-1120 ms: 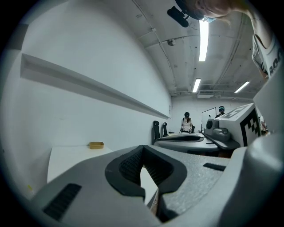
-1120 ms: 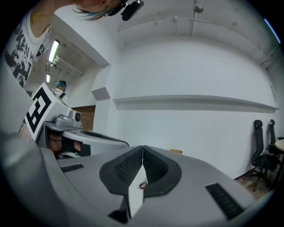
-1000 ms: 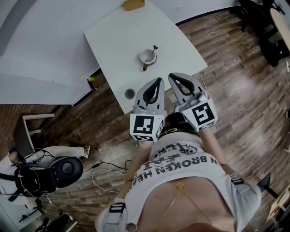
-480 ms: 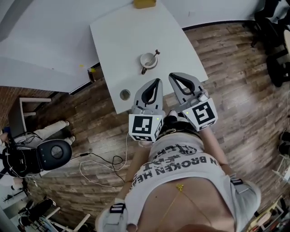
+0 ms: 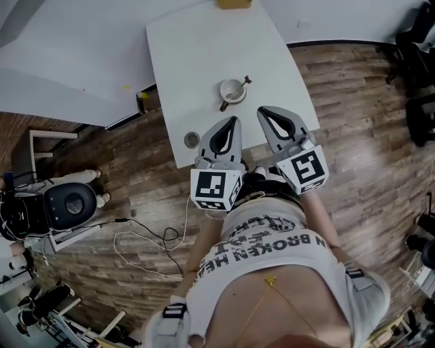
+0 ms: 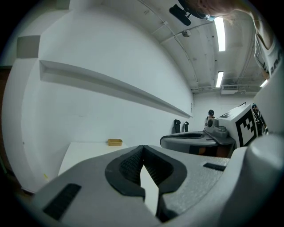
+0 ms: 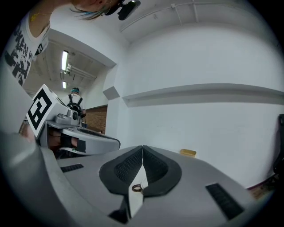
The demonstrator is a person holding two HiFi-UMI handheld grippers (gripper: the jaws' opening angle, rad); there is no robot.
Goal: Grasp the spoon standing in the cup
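Far off to the left of my left tool, a black round thing (image 5: 68,202) is sitting on the wooden floor (image 5: 367,136). A small round thing (image 5: 192,140) is lying on the white tabletop (image 5: 197,54), just to the left of my left tool (image 5: 234,121). I am holding that tool out over the near edge of the tabletop. Its two jaws are pressing together at the tips, and nothing is sitting between them.

The cup (image 5: 232,90) is standing on the tabletop just in front of both tools, a bit past their tips and not touching them. The spoon (image 5: 243,82) is standing in the cup, and its handle is leaning out over the rim to the right.

My right tool (image 5: 261,110) is pointing the same way, just to the right of the left one. The cup is sitting in front of it and a little to its left. Its jaws are pressing tight together too, and they are holding nothing.

Far past both tools, a little yellow thing (image 5: 234,3) is lying at the far edge of the tabletop.
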